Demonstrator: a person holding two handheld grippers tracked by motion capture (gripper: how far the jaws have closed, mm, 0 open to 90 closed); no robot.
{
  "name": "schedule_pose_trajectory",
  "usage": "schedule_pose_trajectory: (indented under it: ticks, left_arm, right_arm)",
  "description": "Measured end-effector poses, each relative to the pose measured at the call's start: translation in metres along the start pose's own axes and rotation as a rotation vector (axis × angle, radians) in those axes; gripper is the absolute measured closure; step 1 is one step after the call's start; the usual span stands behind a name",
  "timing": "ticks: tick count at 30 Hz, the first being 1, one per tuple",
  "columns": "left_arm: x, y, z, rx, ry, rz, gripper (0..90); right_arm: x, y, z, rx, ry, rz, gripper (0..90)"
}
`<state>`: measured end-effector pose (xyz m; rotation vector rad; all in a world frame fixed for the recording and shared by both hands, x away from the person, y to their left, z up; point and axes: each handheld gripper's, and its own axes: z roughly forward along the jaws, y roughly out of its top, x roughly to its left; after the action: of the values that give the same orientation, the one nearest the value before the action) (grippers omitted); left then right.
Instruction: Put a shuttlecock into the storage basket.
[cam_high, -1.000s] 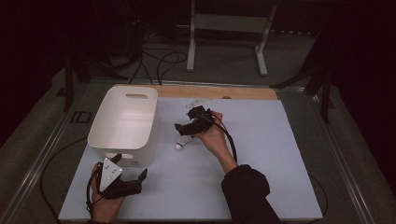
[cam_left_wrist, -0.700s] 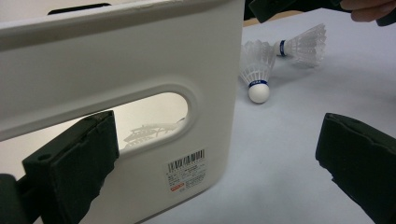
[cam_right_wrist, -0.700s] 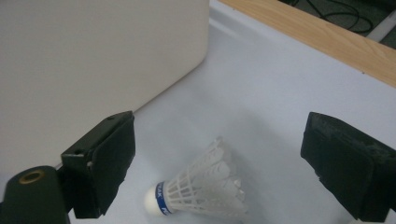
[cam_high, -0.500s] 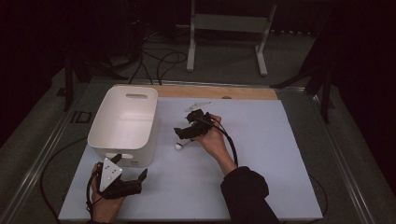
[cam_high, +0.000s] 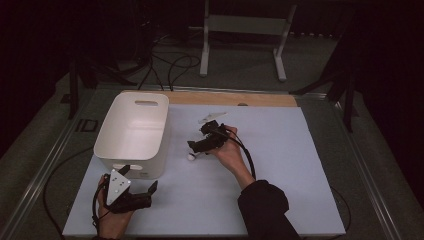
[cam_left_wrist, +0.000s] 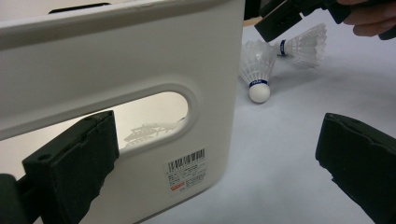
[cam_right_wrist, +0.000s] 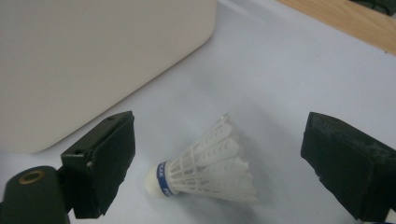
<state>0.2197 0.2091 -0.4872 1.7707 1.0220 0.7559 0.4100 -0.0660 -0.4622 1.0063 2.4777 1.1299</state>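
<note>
A pale blue-white sheet (cam_high: 280, 165) is covering the table, with a strip of bare wood (cam_high: 235, 98) showing along its far edge and a metal rail running down each side. Beyond the table the room is lying in near darkness: a grey floor, loose black cables (cam_high: 170, 65) trailing across it, and the white legs of a stand (cam_high: 242, 37) rising at the back. A white plastic bin (cam_high: 134, 132) with handle slots is sitting on the left part of the sheet. The right gripper (cam_high: 200, 146) is hovering low over the middle of the sheet, just right of the bin, its jaws standing wide apart and holding nothing. In the right gripper view a white feathered shuttlecock (cam_right_wrist: 205, 175) with a blue band is lying on its side on the sheet between those jaws, cork pointing toward the left jaw, touching neither pad. The left gripper view is showing two shuttlecocks near the bin's corner: one (cam_left_wrist: 258, 70) resting cork-down toward the camera, and a second shuttlecock (cam_left_wrist: 306, 44) lying farther off under the right gripper. The left gripper (cam_high: 142, 196) is resting near the front edge of the table, just before the bin's near wall, its jaws also spread open and empty, with the bin's handle slot and barcode label (cam_left_wrist: 187, 171) close ahead of it. A cable is looping from each gripper across the sheet.
</note>
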Motion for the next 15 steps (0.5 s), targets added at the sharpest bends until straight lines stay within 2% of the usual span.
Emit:
schedule_pose_trajectory:
  ticks: [10,15]
  left_arm:
    - [0.0,0.0,-0.001,-0.004,0.002,-0.002,0.1]
    - [0.0,0.0,-0.001,-0.004,0.001,-0.002,0.1]
  right_arm:
    - [0.001,-0.004,0.005,0.042,0.036,-0.001,11.6]
    - [0.002,-0.007,0.01,0.076,0.08,0.01,14.6]
